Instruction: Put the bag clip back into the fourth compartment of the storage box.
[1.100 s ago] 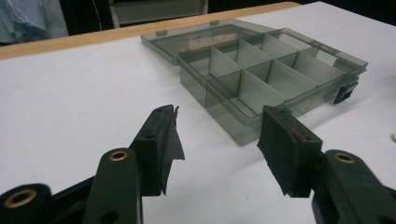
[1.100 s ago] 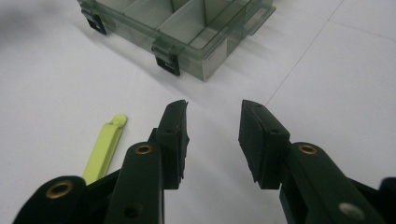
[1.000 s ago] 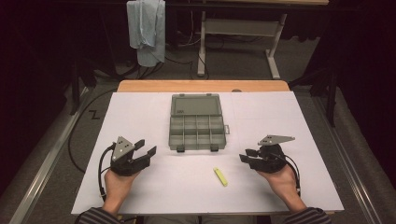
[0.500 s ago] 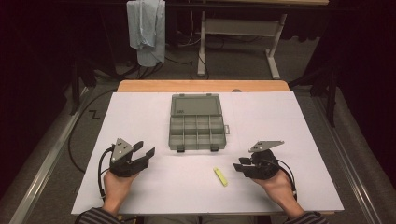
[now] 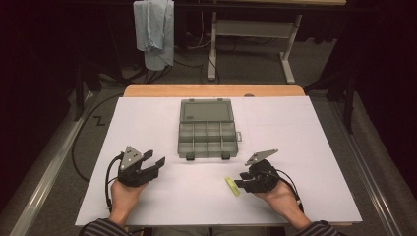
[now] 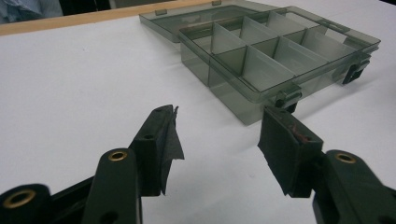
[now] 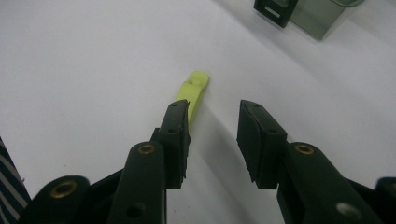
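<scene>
While the high view looks down, the worktop shows as a white sheet with a bare wooden strip along its far edge. Beyond it the room is dark: a grey floor, cables, a pale cloth hanging at the far left and a light metal frame at the far right. An open grey box sits mid-worktop, lid laid flat on the far side, its compartments toward the person. A small yellow-green piece lies on the sheet near the person, right of centre. The left gripper rests low at the near left, held from behind by a hand, pointing right and slightly far, jaws spread. The right gripper sits at the near right, pointing left, its tips just beside the piece.

Along the left gripper view, the two black jaws stand wide apart with nothing between them, over bare white sheet; the box lies just beyond, a latch corner nearest the right jaw.

Along the right gripper view, the jaws are partly spread and pinch nothing. The piece lies flat on the sheet, its near end hidden behind the left jaw's tip, the rest running away from it. A striped sleeve shows at the lower left.
</scene>
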{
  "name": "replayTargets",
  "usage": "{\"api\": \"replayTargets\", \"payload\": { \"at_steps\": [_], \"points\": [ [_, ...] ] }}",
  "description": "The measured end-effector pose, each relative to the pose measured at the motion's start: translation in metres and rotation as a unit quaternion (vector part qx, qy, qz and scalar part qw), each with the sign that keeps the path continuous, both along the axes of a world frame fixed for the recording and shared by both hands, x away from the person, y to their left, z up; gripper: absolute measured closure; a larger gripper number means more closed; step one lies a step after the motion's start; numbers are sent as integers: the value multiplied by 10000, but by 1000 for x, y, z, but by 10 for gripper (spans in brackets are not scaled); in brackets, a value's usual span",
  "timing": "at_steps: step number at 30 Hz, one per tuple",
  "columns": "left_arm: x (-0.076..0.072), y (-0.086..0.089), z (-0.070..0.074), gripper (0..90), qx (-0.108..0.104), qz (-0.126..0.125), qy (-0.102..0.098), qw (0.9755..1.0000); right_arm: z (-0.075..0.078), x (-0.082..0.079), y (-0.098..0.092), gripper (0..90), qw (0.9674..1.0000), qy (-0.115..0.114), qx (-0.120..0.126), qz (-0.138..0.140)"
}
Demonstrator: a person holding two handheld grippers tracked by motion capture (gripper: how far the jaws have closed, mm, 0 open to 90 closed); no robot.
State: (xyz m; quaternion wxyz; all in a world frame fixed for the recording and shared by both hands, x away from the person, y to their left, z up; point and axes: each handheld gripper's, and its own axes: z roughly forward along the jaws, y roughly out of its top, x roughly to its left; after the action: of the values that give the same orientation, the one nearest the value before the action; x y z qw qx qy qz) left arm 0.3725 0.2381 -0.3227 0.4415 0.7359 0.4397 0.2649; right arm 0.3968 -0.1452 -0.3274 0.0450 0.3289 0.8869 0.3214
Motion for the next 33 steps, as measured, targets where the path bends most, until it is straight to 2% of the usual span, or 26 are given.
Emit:
{"api": "replayTargets", "payload": {
  "at_steps": [11, 23, 33],
  "points": [
    [0, -1, 0, 452, 16, -11, 10, 10000, 4, -1, 18, 659, 9994, 50, -200, 286],
    [-1, 0, 1, 450, 16, 10, -38, 10000, -2, 2, 30, 660, 9975, 199, -551, 403],
    [-1, -1, 0, 450, 29, -11, -33, 10000, -4, 2, 31, 751, 9961, 178, -723, 479]
  ]
}}
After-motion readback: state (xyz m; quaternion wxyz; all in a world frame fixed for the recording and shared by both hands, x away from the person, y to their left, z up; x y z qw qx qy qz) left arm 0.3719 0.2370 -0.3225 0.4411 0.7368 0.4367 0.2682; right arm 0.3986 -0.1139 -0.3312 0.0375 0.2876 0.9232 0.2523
